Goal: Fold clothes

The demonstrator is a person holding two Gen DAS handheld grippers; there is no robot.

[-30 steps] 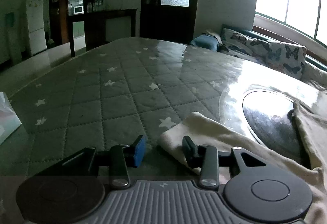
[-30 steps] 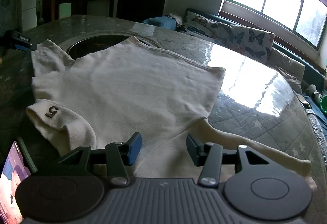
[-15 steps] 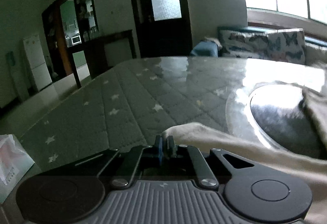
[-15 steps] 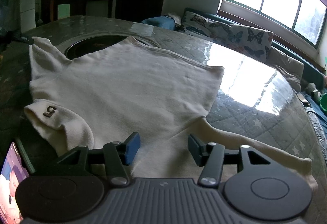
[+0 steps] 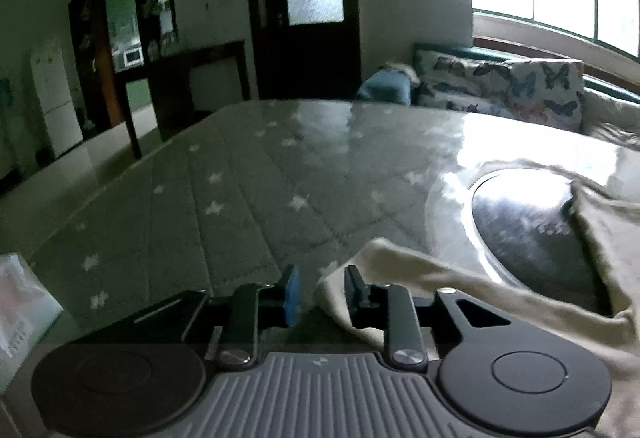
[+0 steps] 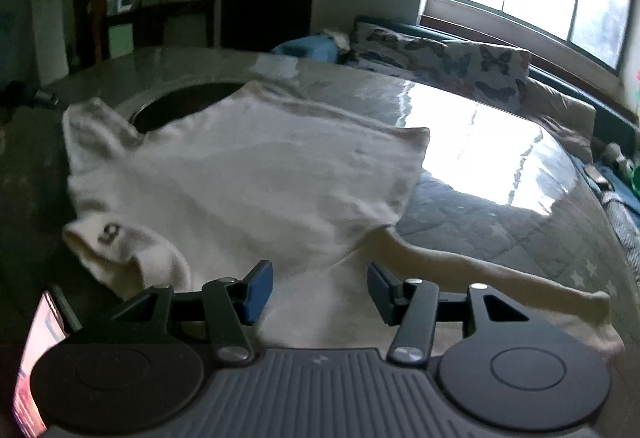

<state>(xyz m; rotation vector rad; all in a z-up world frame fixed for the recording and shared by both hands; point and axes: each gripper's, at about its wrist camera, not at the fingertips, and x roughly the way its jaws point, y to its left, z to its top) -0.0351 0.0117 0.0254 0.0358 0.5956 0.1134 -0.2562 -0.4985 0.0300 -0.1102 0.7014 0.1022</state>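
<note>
A cream long-sleeved shirt (image 6: 260,166) lies spread on the table, with a cuff bearing a number patch (image 6: 108,234) at the near left and a long sleeve (image 6: 480,266) trailing right. My right gripper (image 6: 319,274) hovers open over the shirt's near part, nothing between its fingers. In the left wrist view a corner of the same shirt (image 5: 420,270) rests on the table. My left gripper (image 5: 322,284) is opening; the corner's edge lies just inside its right finger (image 5: 354,286), and the pads do not press on it.
The table has a grey quilted cover with white stars (image 5: 240,198) and a dark round inset (image 5: 532,230) partly under the shirt. A lit phone (image 6: 36,358) stands at the near left, a white bag (image 5: 20,310) at the table's left edge. A butterfly-print sofa (image 5: 500,86) lies beyond.
The left gripper closed on the shirt's corner half a second ago and has now opened again, leaving the corner on the table. The right gripper stays open in place.
</note>
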